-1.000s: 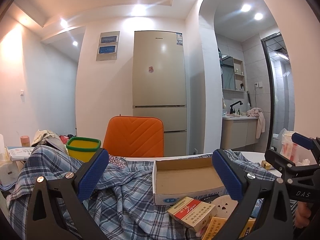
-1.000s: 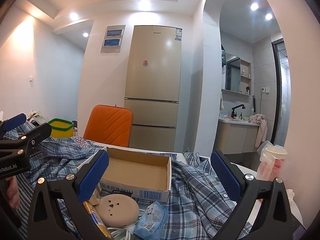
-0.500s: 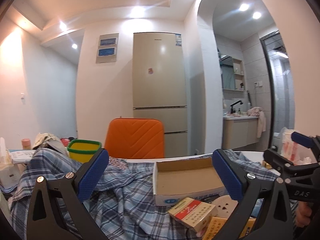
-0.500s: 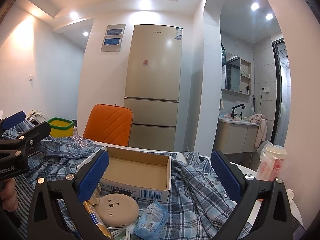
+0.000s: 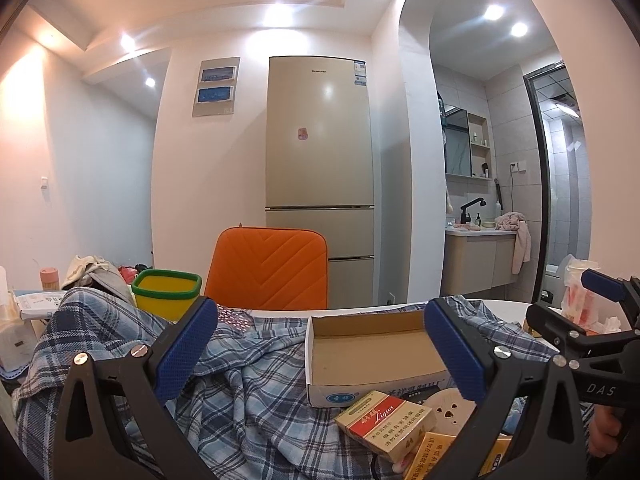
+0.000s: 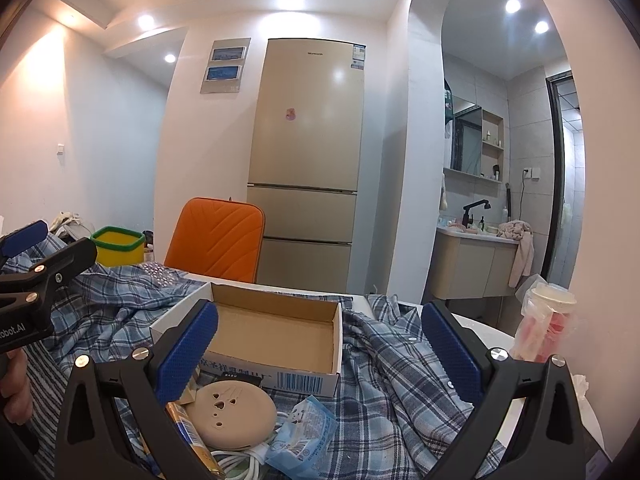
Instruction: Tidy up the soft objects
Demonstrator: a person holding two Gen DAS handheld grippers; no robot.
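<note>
almost nothing has moved: the left gripper [image 5: 320, 354] and right gripper [image 6: 320, 350] still hover wide open and empty over the crumpled blue plaid shirt [image 5: 244, 384], brown cardboard box [image 6: 276, 332] at 12 o'clock. tidying hasn't started.

Shirt [image 5: 256, 376]: soft woven plaid cloth, matt, crumpled in folds. Box [image 6: 276, 332]: plain matt cardboard inside, printed white paper outside. My left gripper [image 5: 320, 354] and right gripper [image 6: 320, 350]: matt black plastic arms, blue pads with a fine rough texture, shiny metal screws. Disc [image 6: 232, 410]: smooth matt beige plastic. Packet [image 6: 300, 432]: glossy crinkled film. Fridge [image 5: 320, 176]: smooth, glossy, reflecting lamps. Chair [image 5: 268, 268]: orange stitched upholstery, slight sheen.
</note>
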